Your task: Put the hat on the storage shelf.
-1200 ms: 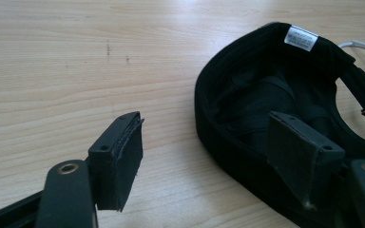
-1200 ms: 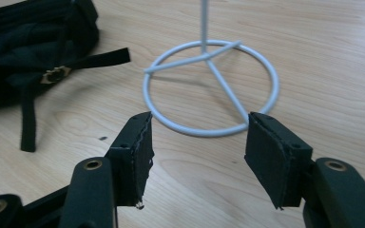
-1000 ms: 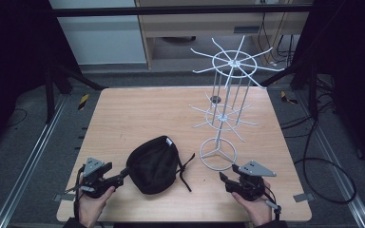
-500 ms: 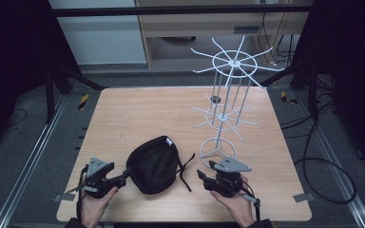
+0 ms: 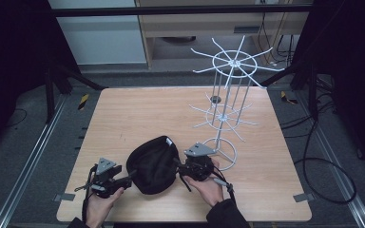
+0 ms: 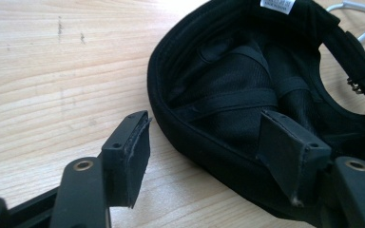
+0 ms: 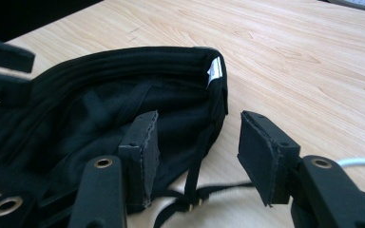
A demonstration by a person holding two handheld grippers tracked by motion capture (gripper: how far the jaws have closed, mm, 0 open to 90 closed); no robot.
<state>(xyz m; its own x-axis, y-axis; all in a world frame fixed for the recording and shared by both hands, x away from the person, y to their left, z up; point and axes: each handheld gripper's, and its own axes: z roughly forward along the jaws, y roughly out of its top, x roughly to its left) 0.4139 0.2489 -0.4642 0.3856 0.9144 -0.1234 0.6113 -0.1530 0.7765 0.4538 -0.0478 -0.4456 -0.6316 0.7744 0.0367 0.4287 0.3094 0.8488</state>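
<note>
Both gripper sets, left gripper [image 5: 129, 178] and right gripper [image 5: 177, 166], stand spread, closing astride the black cap's [image 5: 153, 164] rim on the wooden table [image 5: 138, 114]

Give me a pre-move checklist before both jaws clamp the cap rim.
1. Left gripper straddles the black cap rim, one jaw inside and one outside: ok. Jaws have just been closing, pads not yet pressing.
2. Right gripper straddles the opposite rim wall by the white label: ok. Jaws also just closing, gap still shows.
3. Cap lies opening-up on the table: ok.
4. Back strap clear of the right jaws: not ok, it runs between them.
5. Wire rack upright, hooks bare: ok.
6. Rack base ring clear of the right hand: cannot tell, it lies close.
</note>
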